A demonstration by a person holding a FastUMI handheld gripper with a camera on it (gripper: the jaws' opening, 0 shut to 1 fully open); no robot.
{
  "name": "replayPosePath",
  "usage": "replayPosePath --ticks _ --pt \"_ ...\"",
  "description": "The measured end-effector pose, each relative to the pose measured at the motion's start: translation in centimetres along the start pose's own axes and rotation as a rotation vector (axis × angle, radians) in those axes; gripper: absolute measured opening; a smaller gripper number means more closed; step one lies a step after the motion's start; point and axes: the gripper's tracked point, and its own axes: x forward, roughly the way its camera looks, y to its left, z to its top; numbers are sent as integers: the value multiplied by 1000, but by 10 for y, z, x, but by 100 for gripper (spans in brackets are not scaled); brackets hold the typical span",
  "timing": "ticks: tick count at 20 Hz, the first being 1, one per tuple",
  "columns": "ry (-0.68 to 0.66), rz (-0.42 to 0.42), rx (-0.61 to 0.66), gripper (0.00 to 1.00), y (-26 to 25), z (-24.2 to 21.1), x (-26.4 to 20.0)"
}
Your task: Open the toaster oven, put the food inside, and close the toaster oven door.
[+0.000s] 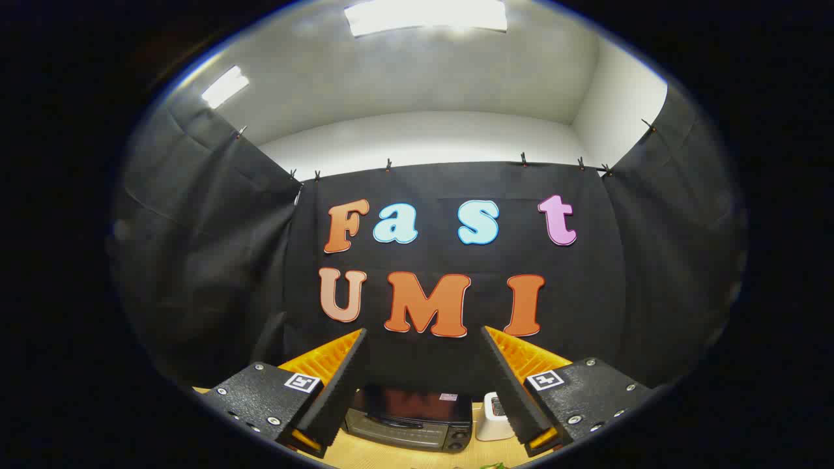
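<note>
**Spread fingers held high, oven door not yet opened**

We are holding the gripper [423,384] raised and level, with its two fingers spread wide apart and nothing between them. Low in the frame, just below the gap between the fingertips, we are seeing the dark boxy toaster oven [409,418] with a glass-fronted door, sitting on the pale wooden tabletop [391,456]; its door is looking closed. A small white box-shaped object [493,417] is standing just beside the oven, to its right in the picture. At the very bottom centre a scrap of something green [493,466] is peeking in, too small to name. Beyond all this the black cloth wall is hanging.

We are judging the oven rigid and heavy enough to stay put, the hinged door stiff, the glass fragile. The handle across the door's front is the place to grip or hook.
</note>
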Motion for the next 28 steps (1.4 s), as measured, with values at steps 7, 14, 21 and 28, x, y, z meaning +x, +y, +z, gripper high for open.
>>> replayPosePath --ticks 7,14,21,28 --pt "-11 7 0 99 0 5 -9" --pt "-27 2 13 99 -3 4 -12" --pt "-31 29 61 99 4 -9 -3" --pt "55 9 90 99 5 -61 25"
